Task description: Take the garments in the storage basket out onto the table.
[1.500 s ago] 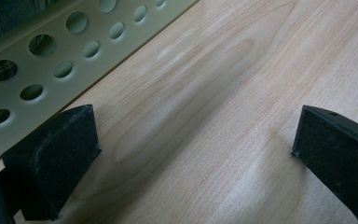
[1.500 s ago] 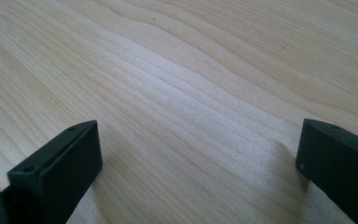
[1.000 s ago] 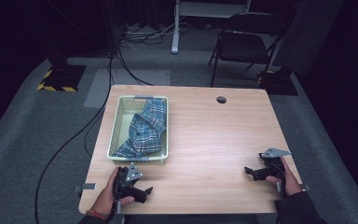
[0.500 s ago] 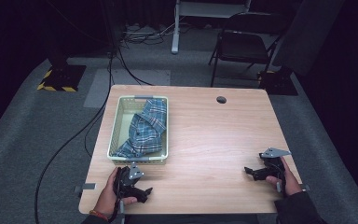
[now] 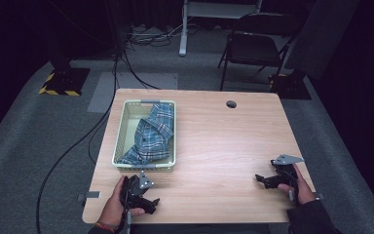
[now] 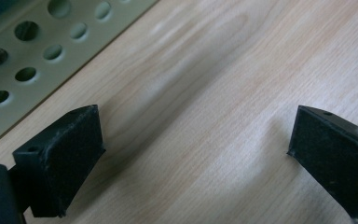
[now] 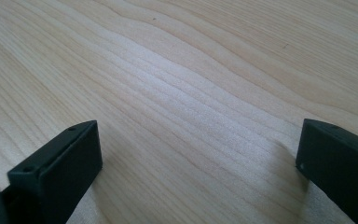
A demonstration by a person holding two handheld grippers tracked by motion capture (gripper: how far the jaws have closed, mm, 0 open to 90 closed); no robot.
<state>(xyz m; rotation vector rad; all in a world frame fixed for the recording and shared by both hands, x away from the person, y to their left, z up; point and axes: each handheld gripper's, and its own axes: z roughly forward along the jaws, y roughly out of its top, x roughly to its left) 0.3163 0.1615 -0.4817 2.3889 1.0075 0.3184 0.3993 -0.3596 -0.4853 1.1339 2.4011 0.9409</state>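
Wooden table [image 5: 214, 146] held a basket [image 5: 126, 127] of plaid cloth [image 5: 151, 139]; left gripper [image 5: 148, 202] had edged slightly, right gripper [image 5: 263, 179] stayed put, both jaws apart, empty.

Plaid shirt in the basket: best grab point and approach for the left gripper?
Probably the raised fold near the middle of the plaid shirt, taken from straight above. It lies crumpled inside the basket, whose walls block a side approach, and the bunched folds give the jaws something to pinch. The left gripper sits open on the table just in front of the basket.
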